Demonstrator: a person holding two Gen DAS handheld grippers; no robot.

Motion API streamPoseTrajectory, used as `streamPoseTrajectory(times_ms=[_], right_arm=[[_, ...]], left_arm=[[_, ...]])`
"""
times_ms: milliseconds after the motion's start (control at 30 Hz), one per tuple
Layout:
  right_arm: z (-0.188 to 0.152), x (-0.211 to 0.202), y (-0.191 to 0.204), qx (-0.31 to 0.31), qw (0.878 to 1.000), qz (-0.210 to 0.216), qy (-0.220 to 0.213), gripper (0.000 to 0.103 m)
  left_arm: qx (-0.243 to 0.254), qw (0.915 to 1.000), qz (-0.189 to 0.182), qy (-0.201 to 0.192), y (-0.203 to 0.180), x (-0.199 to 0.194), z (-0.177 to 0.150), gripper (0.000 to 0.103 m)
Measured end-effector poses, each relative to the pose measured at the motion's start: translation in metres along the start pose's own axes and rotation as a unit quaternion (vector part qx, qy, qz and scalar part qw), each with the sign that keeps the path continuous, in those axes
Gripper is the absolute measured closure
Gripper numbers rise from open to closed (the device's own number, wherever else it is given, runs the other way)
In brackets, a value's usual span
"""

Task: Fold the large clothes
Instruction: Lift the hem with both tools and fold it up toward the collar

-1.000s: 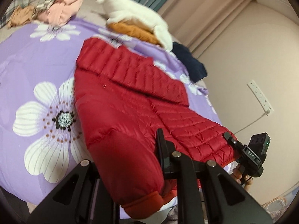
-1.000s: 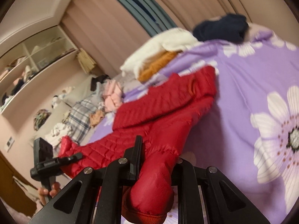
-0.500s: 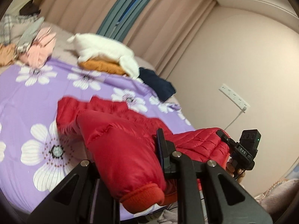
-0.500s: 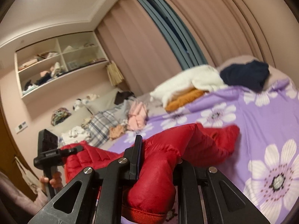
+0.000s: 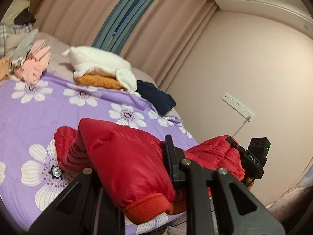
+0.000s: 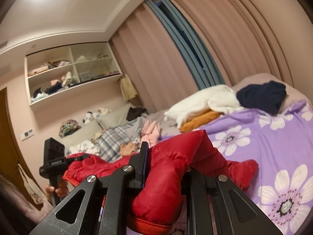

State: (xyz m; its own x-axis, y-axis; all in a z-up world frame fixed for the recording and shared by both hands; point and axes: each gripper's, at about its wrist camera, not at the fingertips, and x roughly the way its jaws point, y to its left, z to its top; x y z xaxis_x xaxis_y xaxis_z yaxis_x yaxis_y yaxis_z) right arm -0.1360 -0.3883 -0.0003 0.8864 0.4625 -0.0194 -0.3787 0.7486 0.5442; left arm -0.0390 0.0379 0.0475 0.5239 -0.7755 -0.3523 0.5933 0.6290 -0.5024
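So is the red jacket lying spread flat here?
No. The red jacket is bunched, its near end lifted off the purple bedspread.

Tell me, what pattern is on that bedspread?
The bedspread is purple with big white flowers, clearest in the left wrist view.

Red jacket (image 5: 129, 156) now lifted, bunched up.

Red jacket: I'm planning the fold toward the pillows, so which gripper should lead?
Neither clearly: left gripper and right gripper each clamp a lifted end of the red jacket.
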Motion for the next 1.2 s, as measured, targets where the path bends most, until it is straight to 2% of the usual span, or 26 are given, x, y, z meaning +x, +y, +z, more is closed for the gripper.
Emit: streamPoseTrajectory(times_ms=[133,267,667,900,1200], right_arm=[[-0.004,0.014,-0.014,0.019,0.999,-0.020,0.024,0.085],[-0.008,0.024,-0.028,0.035,0.998,-0.036,0.039,0.085],[-0.003,0.063,-0.066,0.064,0.994,-0.067,0.053,0.085],[-0.009,0.098,-0.105,0.112,0.987,-0.093,0.070,0.085],[-0.021,0.145,-0.143,0.147,0.974,-0.138,0.106,0.085]], left_arm=[[-0.034,0.9991,0.008,0.024,0.019,0.022,-0.003,0.084],[-0.047,0.9979,0.023,0.037,0.030,0.036,-0.005,0.084],[-0.077,0.9943,0.054,0.050,0.070,0.091,0.016,0.084],[-0.091,0.9894,0.096,0.060,0.103,0.140,0.023,0.084],[-0.111,0.9763,0.168,0.079,0.147,0.197,0.022,0.084]])
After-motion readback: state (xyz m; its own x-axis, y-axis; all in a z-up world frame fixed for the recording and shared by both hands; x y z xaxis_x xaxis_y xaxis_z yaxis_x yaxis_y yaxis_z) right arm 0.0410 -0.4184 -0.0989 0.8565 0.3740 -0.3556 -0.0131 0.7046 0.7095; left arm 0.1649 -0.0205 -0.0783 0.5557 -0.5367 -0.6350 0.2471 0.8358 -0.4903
